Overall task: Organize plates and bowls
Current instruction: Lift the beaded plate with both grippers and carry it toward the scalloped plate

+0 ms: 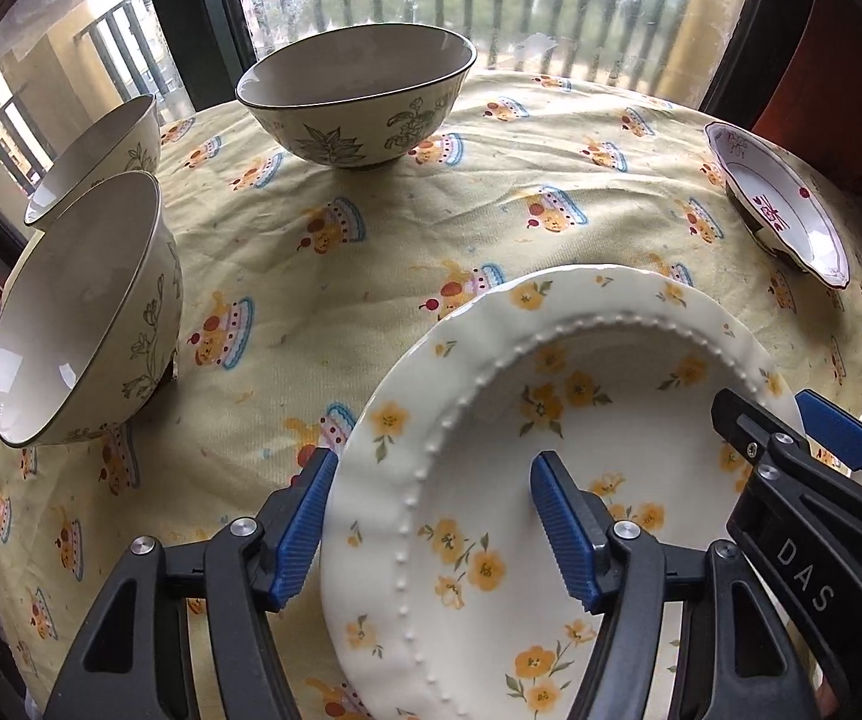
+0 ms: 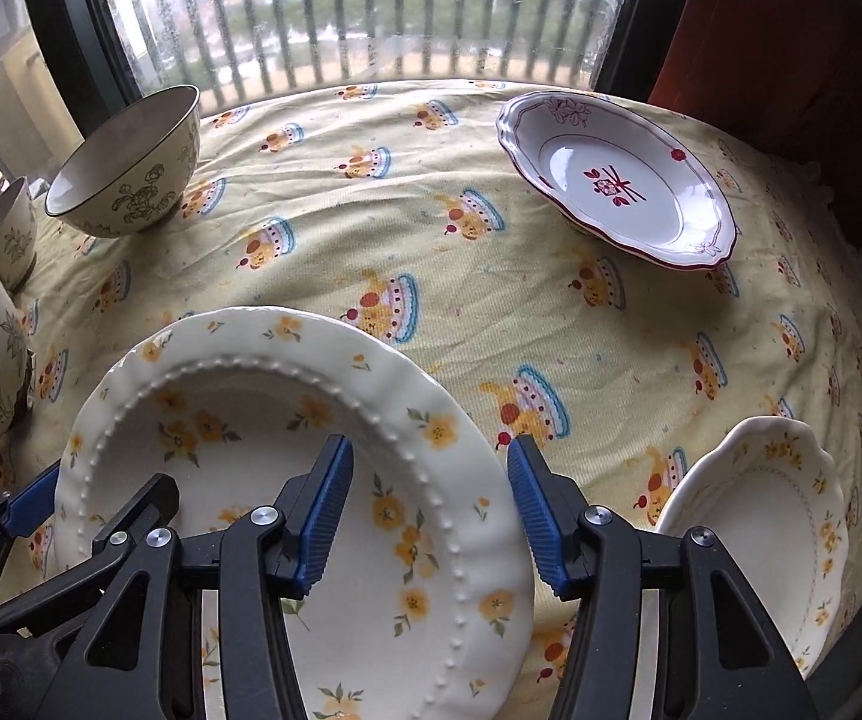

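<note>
Presently, the large yellow-flowered plate [image 1: 550, 480] occupies the lower centre and right of the left wrist view and the lower left of the right wrist view [image 2: 311, 480], lying over the yellow patterned tablecloth [image 1: 371, 252].

Left gripper [image 1: 436, 534]: the jaws stand about half open and straddle the plate's left rim, one blue pad outside the rim, the other over the plate's well. Whether the pads press on the rim cannot be told.

Right gripper [image 2: 425, 516]: the jaws stand about half open and straddle the plate's right rim, the left pad over the well and the right pad just outside the edge. A sliver of cloth shows between the right pad and the rim; whether either pad presses on the rim cannot be told. This gripper also shows at the lower right of the left wrist view [image 1: 790, 432].

Other items noted:
- A large bowl with leaf drawings [image 1: 359, 96] stands upright at upper centre of the left wrist view.
- Two smaller matching bowls [image 1: 89, 312] stand close together at the left edge.
- A white dish with red trim [image 2: 616, 180] sits at the upper right of the right wrist view, well apart from the plate.
- A small scalloped flowered dish [image 2: 754, 528] lies at the lower right, just beside the right gripper.
- A window with railings [image 2: 371, 18] runs behind the table.
</note>
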Demonstrator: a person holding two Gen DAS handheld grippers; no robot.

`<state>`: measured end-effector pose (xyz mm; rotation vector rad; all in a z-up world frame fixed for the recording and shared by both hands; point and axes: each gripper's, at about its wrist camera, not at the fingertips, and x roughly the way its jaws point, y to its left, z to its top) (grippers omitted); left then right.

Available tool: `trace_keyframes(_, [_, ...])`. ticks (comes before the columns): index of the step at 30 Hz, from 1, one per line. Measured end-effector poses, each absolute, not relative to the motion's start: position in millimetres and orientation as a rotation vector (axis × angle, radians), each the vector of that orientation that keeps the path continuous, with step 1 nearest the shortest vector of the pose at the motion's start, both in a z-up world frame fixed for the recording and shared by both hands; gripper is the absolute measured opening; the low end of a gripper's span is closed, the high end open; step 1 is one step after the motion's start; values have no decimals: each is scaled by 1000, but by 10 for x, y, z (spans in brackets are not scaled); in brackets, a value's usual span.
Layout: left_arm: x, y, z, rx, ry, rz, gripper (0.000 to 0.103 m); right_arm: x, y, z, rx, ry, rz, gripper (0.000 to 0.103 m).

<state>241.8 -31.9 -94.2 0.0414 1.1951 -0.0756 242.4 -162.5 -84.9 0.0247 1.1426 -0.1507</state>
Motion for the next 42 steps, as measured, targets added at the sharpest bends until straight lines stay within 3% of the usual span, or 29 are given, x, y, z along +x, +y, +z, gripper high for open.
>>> trace_keyframes(15, [2261,-363,-970,111,1207,-107,72,2247,-1731,-975,99,1237,-166,62])
trace_keyframes(26, [2172,-298,-771,3,1224,-105,70,2137,-1709,-799,72,1251,-188,61])
trace_keyframes(42, [1955,-836,-457,14,1163,-43,70,1936,-2216,-400,66,1196,-129,60])
